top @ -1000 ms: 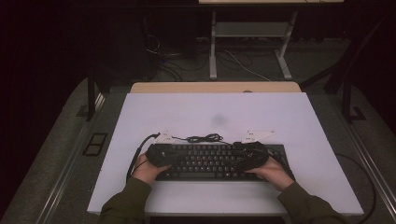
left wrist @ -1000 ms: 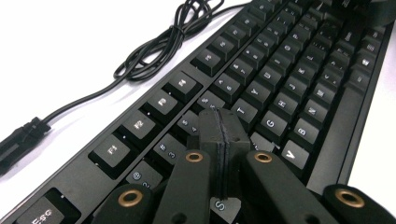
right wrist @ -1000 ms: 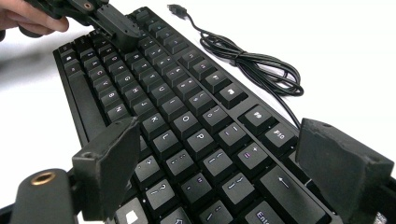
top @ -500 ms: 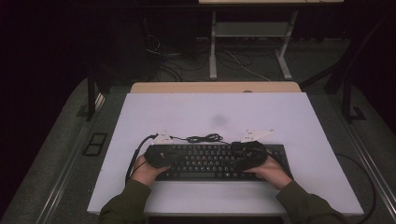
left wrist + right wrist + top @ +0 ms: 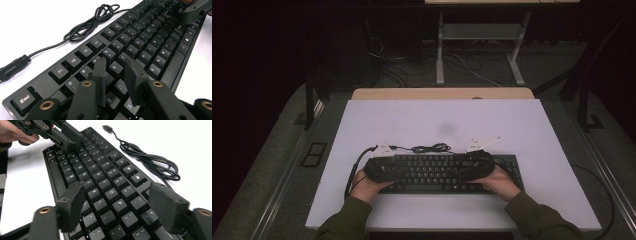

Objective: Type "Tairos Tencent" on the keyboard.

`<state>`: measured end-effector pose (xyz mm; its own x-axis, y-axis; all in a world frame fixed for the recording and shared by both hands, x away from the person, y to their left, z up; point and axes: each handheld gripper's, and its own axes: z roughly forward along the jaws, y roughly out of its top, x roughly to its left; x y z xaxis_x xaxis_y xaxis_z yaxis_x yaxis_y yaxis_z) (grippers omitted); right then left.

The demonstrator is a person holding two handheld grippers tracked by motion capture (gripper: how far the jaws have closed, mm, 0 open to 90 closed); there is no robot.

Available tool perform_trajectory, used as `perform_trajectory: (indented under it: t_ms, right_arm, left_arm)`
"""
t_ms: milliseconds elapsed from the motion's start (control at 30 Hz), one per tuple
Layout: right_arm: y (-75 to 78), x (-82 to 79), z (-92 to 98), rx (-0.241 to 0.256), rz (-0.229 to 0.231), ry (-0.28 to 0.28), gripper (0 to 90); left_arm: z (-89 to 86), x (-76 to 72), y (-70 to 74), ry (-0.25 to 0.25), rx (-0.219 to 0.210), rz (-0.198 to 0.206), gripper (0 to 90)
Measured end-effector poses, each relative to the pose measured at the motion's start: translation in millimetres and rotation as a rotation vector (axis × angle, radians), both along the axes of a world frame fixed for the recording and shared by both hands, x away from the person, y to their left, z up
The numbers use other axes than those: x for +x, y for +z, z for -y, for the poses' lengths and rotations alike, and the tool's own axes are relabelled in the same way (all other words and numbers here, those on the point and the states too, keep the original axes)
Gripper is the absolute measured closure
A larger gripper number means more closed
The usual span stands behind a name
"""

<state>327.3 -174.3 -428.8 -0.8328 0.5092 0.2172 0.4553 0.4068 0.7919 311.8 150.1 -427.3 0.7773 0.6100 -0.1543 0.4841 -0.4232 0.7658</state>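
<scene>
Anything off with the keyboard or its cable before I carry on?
Nothing stands out. The keyboard lies flat and square on the white table, with no keys visibly missing. Its cable lies loosely bundled behind it, with the plug loose on the table.

Open right gripper (image 5: 117, 205) over keyboard (image 5: 105, 177)

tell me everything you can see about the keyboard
The keyboard is black, full-size, seemingly plastic, with pale legends on its keys. It lies flat near the front of the white table. Its thin black cable sits bundled behind it, plug loose. The left claw hovers narrowly parted above the left keys; the right claw, wide open, above the right.
</scene>
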Motion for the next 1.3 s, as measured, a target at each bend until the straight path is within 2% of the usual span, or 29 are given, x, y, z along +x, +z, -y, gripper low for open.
perform_trajectory:
  t_ms: [400, 600, 800, 1033, 1300]
  right_arm:
    - [-0.6, 0.1, -15.5, -0.002, 0.011, 0.086, 61.6]
    - [-1.3, -0.2, -24.0, -0.004, 0.002, 0.131, 76.3]
    - [-2.9, -0.2, -32.7, -0.007, -0.01, 0.176, 87.3]
    - [-5.8, -1.0, -43.2, -0.028, -0.013, 0.219, 89.5]
    - [-7.7, -1.7, -52.5, -0.045, -0.015, 0.241, 89.5]
  left_arm:
    - [-7.3, -8.0, -0.6, 0.043, -0.038, -0.004, 44.5]
    - [-11.8, -12.2, -0.9, 0.073, -0.038, 0.011, 35.8]
    - [-15.3, -15.8, -1.8, 0.097, -0.037, 0.02, 27.2]
    - [-18.1, -19.5, -2.6, 0.112, -0.033, 0.024, 20.7]
    - [-21.5, -22.8, -3.2, 0.126, -0.03, 0.026, 19.8]
